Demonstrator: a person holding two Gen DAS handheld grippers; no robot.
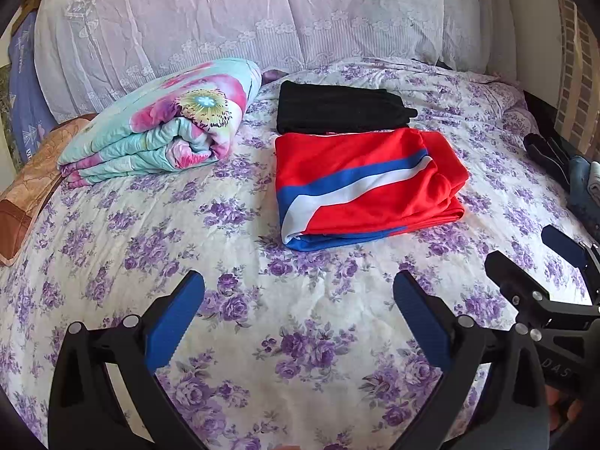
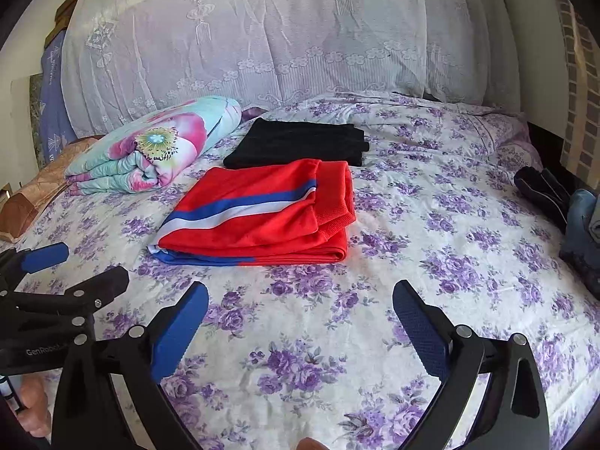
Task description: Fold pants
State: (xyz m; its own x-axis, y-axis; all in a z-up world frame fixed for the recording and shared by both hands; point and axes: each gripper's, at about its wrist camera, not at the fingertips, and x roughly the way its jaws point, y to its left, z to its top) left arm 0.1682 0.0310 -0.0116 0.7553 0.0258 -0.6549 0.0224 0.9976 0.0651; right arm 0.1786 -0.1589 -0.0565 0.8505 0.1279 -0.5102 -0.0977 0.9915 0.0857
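Red pants (image 1: pixel 369 183) with a blue and white stripe lie folded on the floral bed sheet (image 1: pixel 240 262); they also show in the right wrist view (image 2: pixel 258 213). A folded black garment (image 1: pixel 337 107) lies just behind them, also in the right wrist view (image 2: pixel 300 142). My left gripper (image 1: pixel 299 285) is open and empty, hovering above the sheet in front of the pants. My right gripper (image 2: pixel 300 294) is open and empty, also short of the pants. The right gripper appears at the right edge of the left wrist view (image 1: pixel 532 255), and the left gripper at the left edge of the right wrist view (image 2: pixel 80 260).
A folded floral quilt (image 1: pixel 165 127) lies at the back left of the bed, next to a brown pillow (image 1: pixel 30 195). A lace curtain (image 1: pixel 262 11) hangs behind the bed. Dark and blue clothes (image 1: pixel 562 168) are piled at the right edge.
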